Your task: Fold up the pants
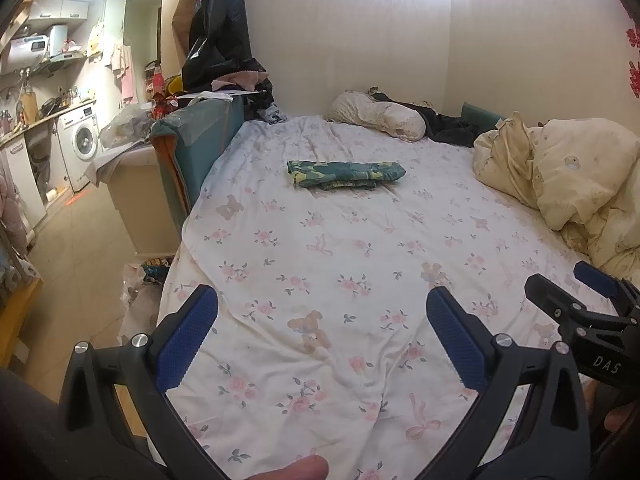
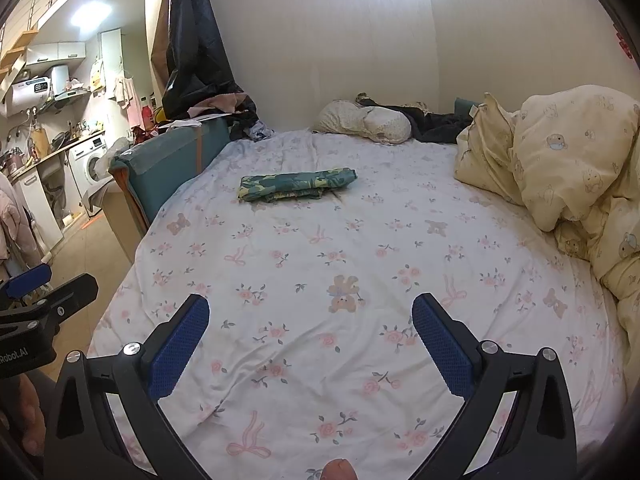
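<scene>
Pants (image 1: 346, 175) folded on bed (image 1: 360, 248), well beyond both hand-held grippers (image 1: 322, 308) (image 2: 310, 316), each wide open, empty

Pants (image 1: 346, 174) lie folded mid-bed (image 1: 320, 264), well ahead; left gripper (image 1: 322, 334) hovers spread wide, empty; right gripper (image 1: 576, 288) just beside.

A bed (image 1: 360, 264) with a white sheet printed with pink flowers, bows and bears fills the middle of both views. At the right edge lies a bunched cream duvet (image 1: 568, 176). A cream pillow (image 1: 380, 114) sits at the far end by the wall, dark clothing (image 1: 448, 124) just beside it. A teal headboard panel (image 1: 196, 148) borders the bed's left side. At far left stands a washing machine (image 1: 80, 140) under a cluttered bench (image 1: 44, 118).
</scene>
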